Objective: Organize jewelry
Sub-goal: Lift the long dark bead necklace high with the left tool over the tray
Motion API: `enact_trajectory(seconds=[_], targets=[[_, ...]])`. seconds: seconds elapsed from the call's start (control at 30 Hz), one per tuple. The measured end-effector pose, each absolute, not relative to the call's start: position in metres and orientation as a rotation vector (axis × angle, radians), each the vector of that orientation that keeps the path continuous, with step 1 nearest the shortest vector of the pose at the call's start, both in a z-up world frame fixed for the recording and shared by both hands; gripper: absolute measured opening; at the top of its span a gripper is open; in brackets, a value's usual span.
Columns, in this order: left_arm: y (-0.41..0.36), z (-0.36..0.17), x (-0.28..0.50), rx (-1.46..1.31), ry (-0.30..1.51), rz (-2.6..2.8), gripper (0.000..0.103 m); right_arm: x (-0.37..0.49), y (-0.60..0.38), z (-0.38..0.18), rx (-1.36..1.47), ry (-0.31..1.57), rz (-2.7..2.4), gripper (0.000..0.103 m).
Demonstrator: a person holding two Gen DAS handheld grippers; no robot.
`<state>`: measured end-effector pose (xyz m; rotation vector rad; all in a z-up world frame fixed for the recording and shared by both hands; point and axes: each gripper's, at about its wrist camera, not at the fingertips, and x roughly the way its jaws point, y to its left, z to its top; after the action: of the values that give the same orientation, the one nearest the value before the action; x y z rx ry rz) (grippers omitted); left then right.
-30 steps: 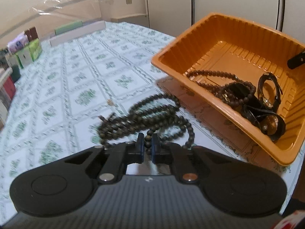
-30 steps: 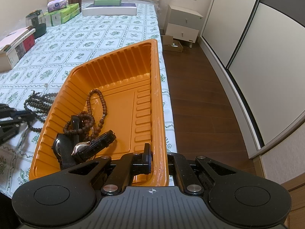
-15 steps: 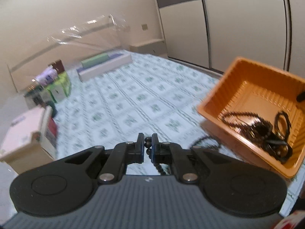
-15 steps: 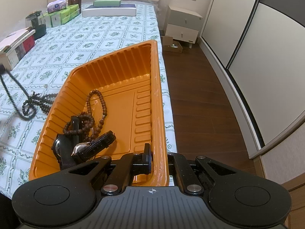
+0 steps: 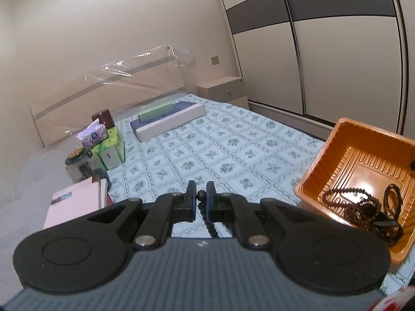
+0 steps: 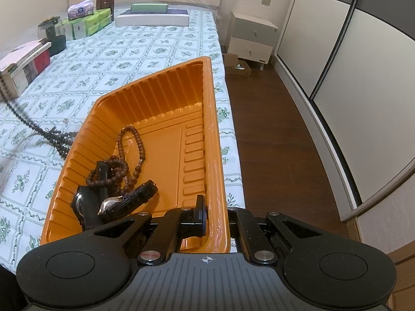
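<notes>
My left gripper (image 5: 201,195) is shut on a dark bead necklace (image 5: 209,224), which hangs down from its fingertips above the flowered bedcloth. In the right wrist view that necklace (image 6: 39,129) runs as a taut strand from the left edge down to a bunch lying beside the orange tray (image 6: 155,90). My right gripper (image 6: 214,211) is shut on the tray's near right rim, one finger inside the wall and one outside. A brown bead string (image 6: 129,150) and black watches (image 6: 122,202) lie in the tray (image 5: 363,140).
Tissue boxes (image 6: 88,23), a jar (image 6: 49,27) and stacked books (image 6: 23,64) line the bed's left side. Long flat boxes (image 6: 153,16) lie at the far end. On the right the bed edge drops to a wooden floor (image 6: 272,142), nightstand (image 6: 251,41) and wardrobe.
My left gripper rose and pulled back with the dark necklace. The heap of beads on the cloth was drawn up into a hanging strand. The right gripper and tray kept still.
</notes>
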<state>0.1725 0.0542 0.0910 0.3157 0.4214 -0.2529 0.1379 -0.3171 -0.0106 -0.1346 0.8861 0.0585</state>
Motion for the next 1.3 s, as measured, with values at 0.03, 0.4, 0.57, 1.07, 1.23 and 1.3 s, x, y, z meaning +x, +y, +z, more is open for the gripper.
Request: enact_trajectory(seconds=[0.03,0.4,0.57,1.07,1.23,1.3], targets=[[0.054,0.096,0.172,0.323,0.411,-0.255,0.006,0.138,-0.318,-0.011,-0.133,0.886,0.059,0.004],[0.037,0.159,0.179,0.344,0.303,-0.321,0.006,0.137,-0.32,-0.011,-0.127,0.885,0.057,0.004],[0.023,0.186,0.18,0.365,0.251,-0.355,0.006,0.137,-0.32,-0.011,-0.127,0.885,0.057,0.004],[-0.023,0.275,0.195,0.385,0.099,-0.436,0.006,0.137,-0.318,-0.01,-0.129,0.883,0.057,0.004],[-0.043,0.303,0.201,0.37,0.045,-0.471,0.006,0.137,-0.318,-0.01,-0.128,0.885,0.059,0.004],[-0.053,0.313,0.201,0.372,0.025,-0.489,0.006,0.138,-0.318,-0.01,-0.128,0.885,0.06,0.004]])
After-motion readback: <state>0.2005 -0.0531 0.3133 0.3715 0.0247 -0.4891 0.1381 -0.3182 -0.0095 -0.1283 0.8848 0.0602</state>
